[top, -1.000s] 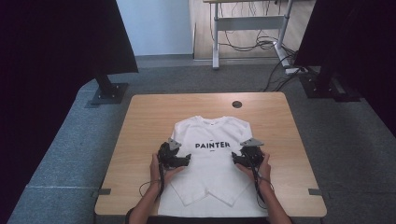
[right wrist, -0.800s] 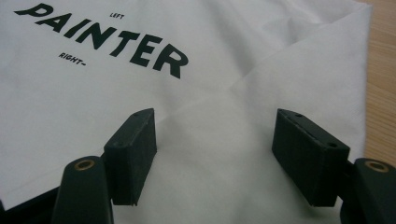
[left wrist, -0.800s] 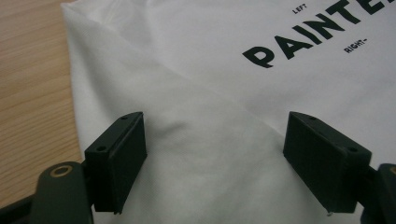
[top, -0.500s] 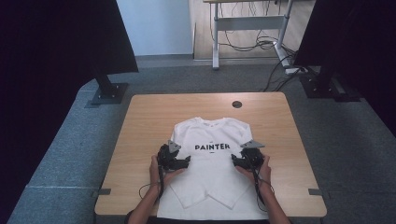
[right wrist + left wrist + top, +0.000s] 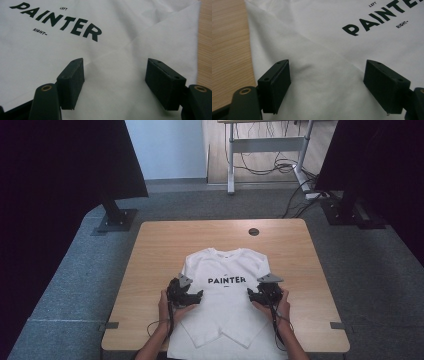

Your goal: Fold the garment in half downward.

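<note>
High view: white T-shirt lies flat on the table, sleeves folded inward.
Left gripper: jaws apart over the shirt's left sleeve fold.
Right gripper: jaws apart over the right sleeve fold.
Change: both grippers barely moved in the last second; no grasp yet.
Hidden: hem runs off the table's near edge, out of frame.

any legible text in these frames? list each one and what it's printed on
"PAINTER": large black print on the chest of the white T-shirt.
"LEFT": small black print above PAINTER on the same shirt, read in both gripper views.
"RIGHT-": small black print below PAINTER on the same shirt, also read in both gripper views.
In the high view, both small lines are too small to read.
</note>
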{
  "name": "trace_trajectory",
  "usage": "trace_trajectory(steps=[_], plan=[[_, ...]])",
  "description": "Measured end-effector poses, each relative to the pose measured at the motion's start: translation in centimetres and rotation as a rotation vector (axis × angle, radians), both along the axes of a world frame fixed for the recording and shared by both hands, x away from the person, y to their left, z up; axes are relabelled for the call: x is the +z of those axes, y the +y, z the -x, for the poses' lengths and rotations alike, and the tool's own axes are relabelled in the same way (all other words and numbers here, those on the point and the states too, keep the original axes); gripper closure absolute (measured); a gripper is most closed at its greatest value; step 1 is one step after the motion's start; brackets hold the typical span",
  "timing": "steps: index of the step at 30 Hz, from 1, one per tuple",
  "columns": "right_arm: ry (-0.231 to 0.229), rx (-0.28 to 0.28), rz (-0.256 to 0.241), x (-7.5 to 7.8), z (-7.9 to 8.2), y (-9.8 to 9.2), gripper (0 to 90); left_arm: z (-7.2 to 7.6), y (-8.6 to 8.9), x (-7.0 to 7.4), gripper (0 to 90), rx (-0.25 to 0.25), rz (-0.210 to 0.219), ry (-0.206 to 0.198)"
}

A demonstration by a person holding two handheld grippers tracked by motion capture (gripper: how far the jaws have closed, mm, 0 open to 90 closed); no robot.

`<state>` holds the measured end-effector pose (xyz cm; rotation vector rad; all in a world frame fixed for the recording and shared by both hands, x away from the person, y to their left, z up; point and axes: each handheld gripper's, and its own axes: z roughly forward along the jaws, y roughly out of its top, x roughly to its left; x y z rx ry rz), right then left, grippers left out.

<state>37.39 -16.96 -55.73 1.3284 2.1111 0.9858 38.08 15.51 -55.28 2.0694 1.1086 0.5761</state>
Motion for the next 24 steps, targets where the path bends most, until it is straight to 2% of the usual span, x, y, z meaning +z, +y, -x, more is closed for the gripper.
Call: trace_trajectory(steps=[5,7,10,12,15,19,21,24], plan=[[0.001,0.001,0.000,0.0,0.2,0.0,31.2,-0.1,0.0,0.0,20.4,-0.004,0.003,0.006],[0.003,0.003,-0.003,0.0,0.2,0.0,31.4,-0.4,0.0,0.2,20.1,-0.012,-0.008,0.016],[0.004,0.010,-0.008,0.0,0.1,0.0,31.4,-1.9,0.1,1.1,21.1,0.002,-0.044,-0.001],[0.004,0.016,-0.006,0.0,0.2,0.0,31.4,-3.5,0.3,1.5,21.8,0.020,-0.048,-0.005],[0.001,0.021,-0.002,0.0,0.3,0.0,31.4,-5.4,0.4,1.5,21.8,0.053,-0.047,0.035],[0.002,0.021,-0.004,0.0,0.5,0.0,31.4,-5.0,-0.6,0.8,22.0,0.036,-0.068,0.034],[0.004,0.021,-0.007,0.0,0.5,-0.1,31.4,-4.5,-0.5,0.6,22.5,0.037,-0.050,0.024],[0.007,0.019,-0.008,0.0,0.7,-0.1,31.4,-4.1,0.1,0.2,22.5,0.044,0.005,0.028]])
